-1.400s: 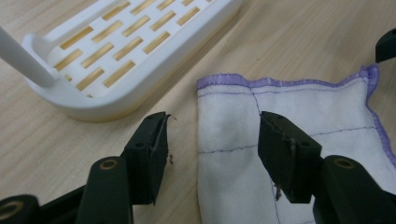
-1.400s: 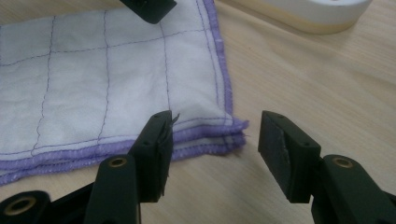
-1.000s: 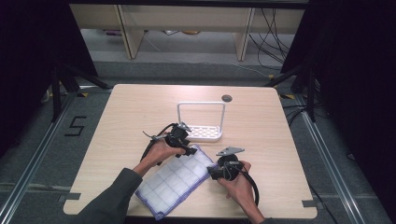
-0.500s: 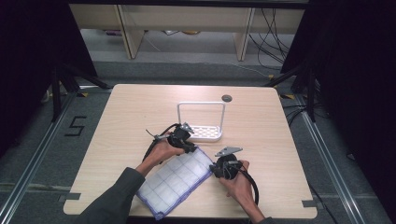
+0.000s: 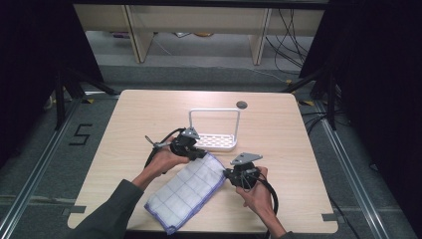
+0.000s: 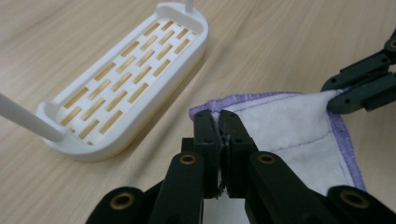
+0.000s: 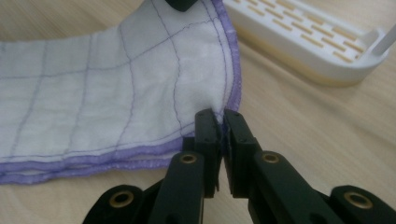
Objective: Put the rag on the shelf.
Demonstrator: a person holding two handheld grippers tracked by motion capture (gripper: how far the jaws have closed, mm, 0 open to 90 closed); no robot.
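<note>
A folded white cloth [image 5: 186, 191] with purple grid lines and purple edging lies slantwise on the wooden table [image 5: 298, 149] near its front. My left gripper [image 5: 201, 154] has just closed its jaws and is shut on the cloth's far left corner [image 6: 261, 112], which it holds slightly off the table. My right gripper [image 5: 228, 173] has also just closed and is shut on the neighbouring corner [image 7: 205, 84]. The left gripper view shows my left gripper [image 6: 219, 123] pinching the hem, with the right gripper's jaws [image 6: 343, 95] farther off. My right gripper [image 7: 219, 119] pinches the purple hem.
A white slotted tray [image 5: 214, 142] with a tall wire handle stands just beyond the cloth, close to the left gripper [image 6: 126, 79]. A small dark round cap [image 5: 242, 105] sits near the table's far edge. Bare wood lies to the left and right.
The left hand has risen a little and brought the cloth's far corner up with it. The right hand has stayed where it was.
</note>
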